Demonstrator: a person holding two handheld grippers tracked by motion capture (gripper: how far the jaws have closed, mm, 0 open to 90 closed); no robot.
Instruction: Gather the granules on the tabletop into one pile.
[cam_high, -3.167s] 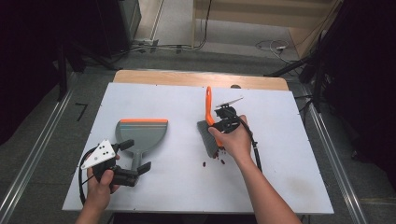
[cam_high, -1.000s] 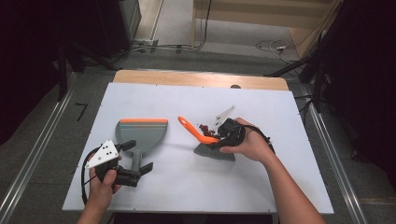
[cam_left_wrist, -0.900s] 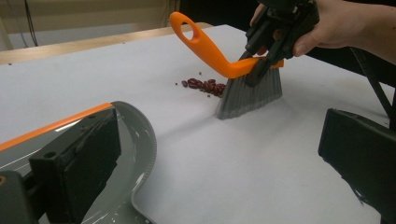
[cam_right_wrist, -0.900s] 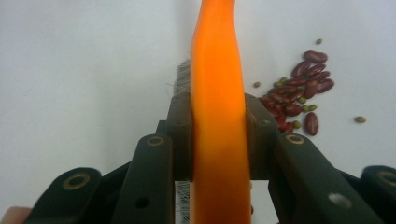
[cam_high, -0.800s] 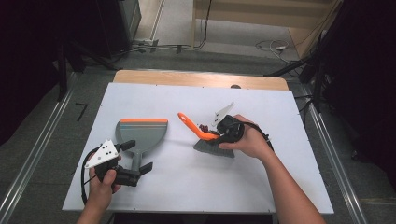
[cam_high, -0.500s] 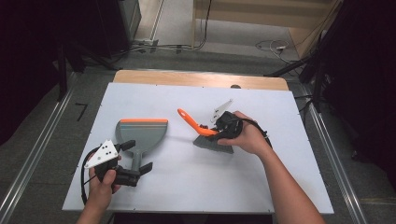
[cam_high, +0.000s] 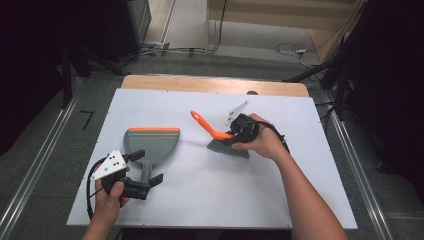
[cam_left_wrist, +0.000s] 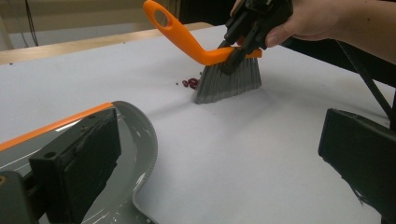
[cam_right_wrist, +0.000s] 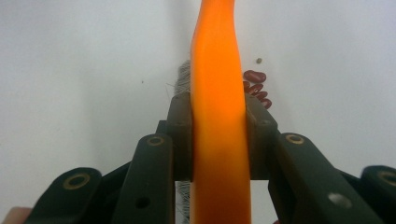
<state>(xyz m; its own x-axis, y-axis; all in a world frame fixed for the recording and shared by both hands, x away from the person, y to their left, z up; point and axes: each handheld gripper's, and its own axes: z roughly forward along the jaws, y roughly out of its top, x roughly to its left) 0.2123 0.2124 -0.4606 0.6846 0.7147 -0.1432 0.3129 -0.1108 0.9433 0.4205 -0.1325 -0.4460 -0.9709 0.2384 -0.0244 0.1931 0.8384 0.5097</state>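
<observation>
High view, table (cam_high: 200, 200): carrying a dustpan (cam_high: 150, 145) at the left and a brush (cam_high: 222, 140) at the right, well apart.
High view, right gripper (cam_high: 241, 131): clamping the orange brush handle near the bristle block, handle slanting up and away toward the dustpan; presumably gripping low for control of the bristles.
High view, left gripper (cam_high: 142, 170): straddling the grey dustpan handle, jaws spread to either side, seemingly not yet squeezing; probably waiting to steady the pan.
Left gripper view, dustpan (cam_left_wrist: 135, 135): lying flat with its orange lip facing the brush, apparently set to receive sweepings.
Left gripper view, left jaws: standing wide apart, nothing pinched between them.
Left gripper view, beans (cam_left_wrist: 190, 83): lying in a small red cluster just beside the bristles, on the side toward the dustpan.
Left gripper view, brush (cam_left_wrist: 229, 79): resting bristle tips on the table, likely pushing the beans toward the pan.
Right gripper view, right gripper (cam_right_wrist: 218, 140): pressing both jaws tight against the flat sides of the orange handle (cam_right_wrist: 217, 93).
Right gripper view, beans (cam_right_wrist: 256, 86): sitting just ahead of the bristles, right of the handle.
</observation>
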